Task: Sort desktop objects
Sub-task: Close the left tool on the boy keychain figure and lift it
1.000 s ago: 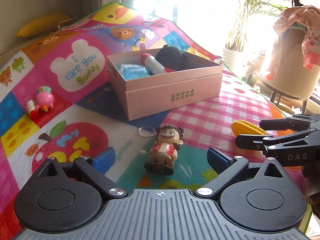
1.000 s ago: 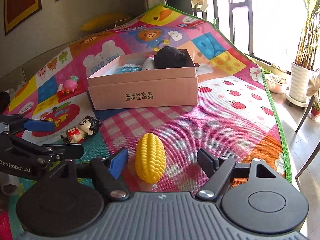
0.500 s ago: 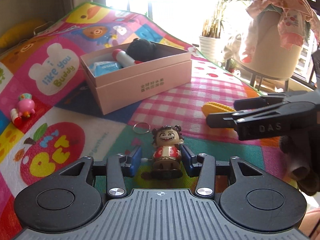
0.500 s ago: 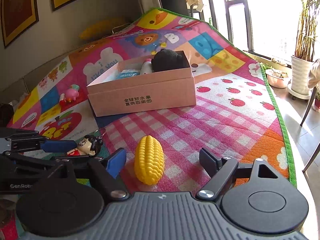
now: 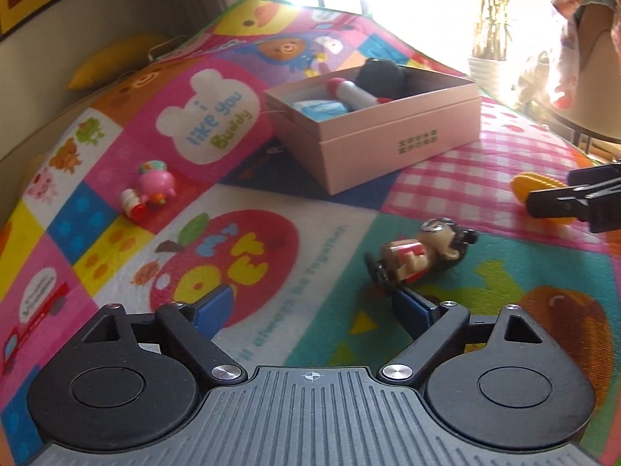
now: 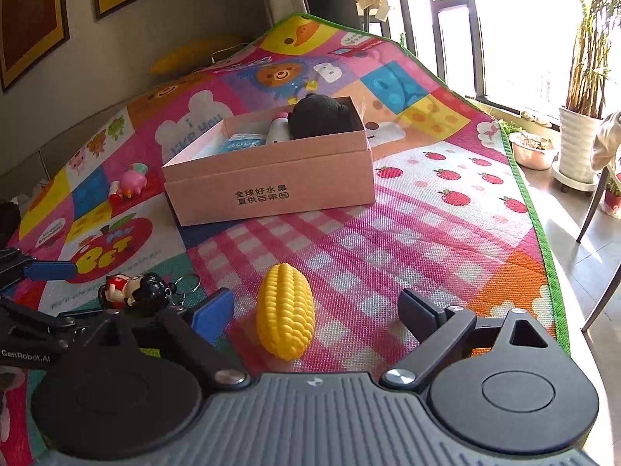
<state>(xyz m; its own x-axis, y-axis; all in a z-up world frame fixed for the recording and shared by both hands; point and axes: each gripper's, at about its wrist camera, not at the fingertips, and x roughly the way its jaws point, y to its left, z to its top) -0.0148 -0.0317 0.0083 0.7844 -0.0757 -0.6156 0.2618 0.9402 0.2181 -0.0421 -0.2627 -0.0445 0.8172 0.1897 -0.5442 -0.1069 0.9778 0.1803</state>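
A small doll figure [image 5: 419,258] with black hair and a key ring lies on its side on the play mat, just ahead of the right finger of my left gripper [image 5: 314,308]. That gripper's jaws are opening and nothing sits between them. In the right wrist view a yellow toy corn cob [image 6: 285,310] lies between the fingers of my right gripper [image 6: 314,310]. Its jaws are opening too, and the pads stand clear of the cob. The doll [image 6: 132,291] shows at that view's left. A pink open box [image 5: 372,116] further back holds a black plush, a white tube and a blue packet.
A pink toy [image 5: 149,190] lies on the mat left of the box. The mat's green edge [image 6: 539,233] runs along the right, with floor, a chair leg and potted plants [image 6: 578,132] beyond. A yellow cushion [image 5: 112,62] rests at the back by the wall.
My left gripper closed around the standing doll, then opened wide again; the doll now lies tipped over to the right. The left view swung left. My right gripper's jaws widened around the corn.
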